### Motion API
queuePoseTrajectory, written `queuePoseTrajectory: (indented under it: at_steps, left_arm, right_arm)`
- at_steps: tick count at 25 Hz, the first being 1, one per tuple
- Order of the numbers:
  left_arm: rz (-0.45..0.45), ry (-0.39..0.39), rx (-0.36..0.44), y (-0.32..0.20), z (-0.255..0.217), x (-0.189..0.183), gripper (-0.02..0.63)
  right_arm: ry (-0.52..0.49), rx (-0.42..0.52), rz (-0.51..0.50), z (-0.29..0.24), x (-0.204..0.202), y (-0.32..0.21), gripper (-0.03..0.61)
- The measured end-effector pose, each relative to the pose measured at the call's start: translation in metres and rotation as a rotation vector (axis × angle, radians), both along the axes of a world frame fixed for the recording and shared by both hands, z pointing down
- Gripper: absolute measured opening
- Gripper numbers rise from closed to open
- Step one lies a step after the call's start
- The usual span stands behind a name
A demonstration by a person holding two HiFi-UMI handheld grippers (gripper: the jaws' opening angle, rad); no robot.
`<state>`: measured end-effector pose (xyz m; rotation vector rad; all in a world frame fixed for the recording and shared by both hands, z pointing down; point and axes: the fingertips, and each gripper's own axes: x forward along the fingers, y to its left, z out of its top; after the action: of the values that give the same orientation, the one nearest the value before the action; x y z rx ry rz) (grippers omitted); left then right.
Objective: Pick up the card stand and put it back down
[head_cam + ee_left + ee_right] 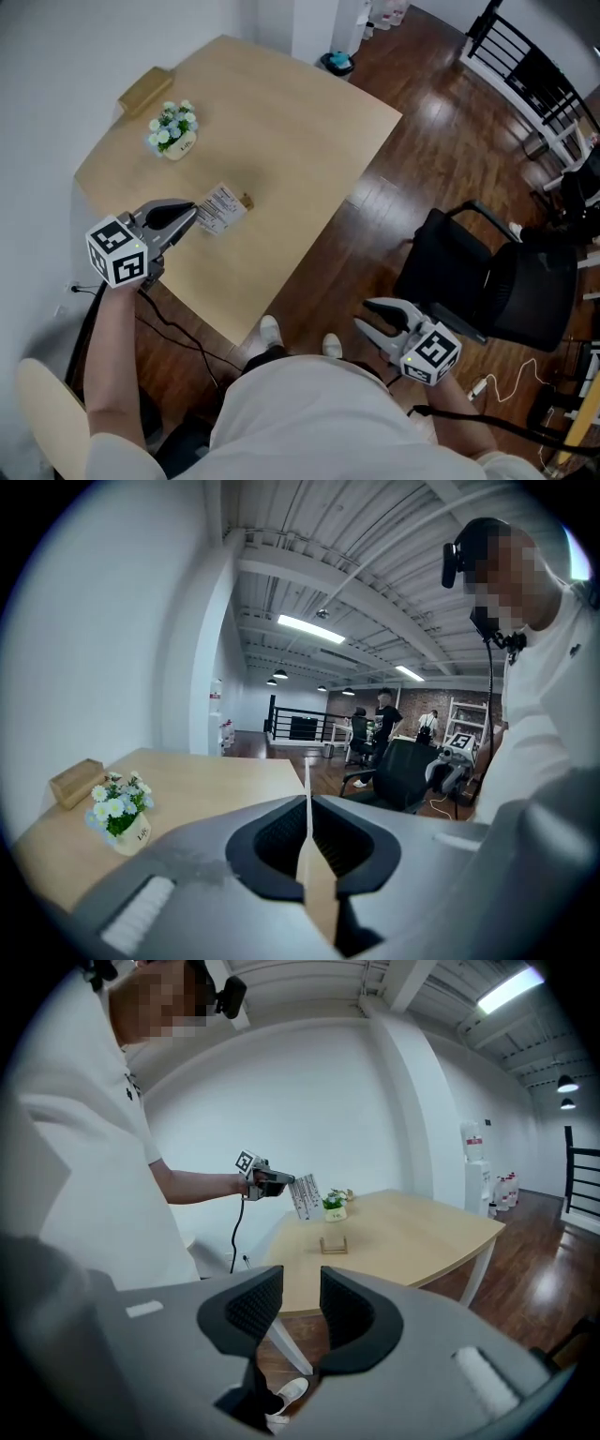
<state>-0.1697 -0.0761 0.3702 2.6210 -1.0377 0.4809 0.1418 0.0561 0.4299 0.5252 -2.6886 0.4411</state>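
My left gripper (194, 214) is shut on a white printed card (222, 208), held in the air above the wooden table (291, 122). In the left gripper view the card (319, 892) runs edge-on between the closed jaws (307, 808). The small wooden stand base (247, 201) sits on the table just beyond the card. The right gripper view shows the stand (333, 1244) resting on the tabletop, with the card (305, 1195) lifted clear of it. My right gripper (382, 319) hangs open over the floor at my right side, its jaws (302, 1302) empty.
A white pot of flowers (172, 131) and a small wooden box (145, 89) stand at the table's far left. A black office chair (487, 272) is on the floor to the right. A black cable (173, 328) hangs off the table's near-left edge.
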Motion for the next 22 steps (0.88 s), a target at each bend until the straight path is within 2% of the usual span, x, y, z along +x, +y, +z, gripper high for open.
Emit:
queuePoseTrajectory:
  at_steps: [11,22]
  left_arm:
    - [0.057,-0.012,-0.024,-0.053,0.045,-0.034,0.017]
    - [0.101,-0.012,-0.053,-0.083,0.087,-0.038,0.017]
  right_arm:
    - [0.046,-0.032,0.116,0.002,-0.028,0.010,0.129]
    - [0.085,-0.071,0.182,0.009,-0.043,0.018,0.129]
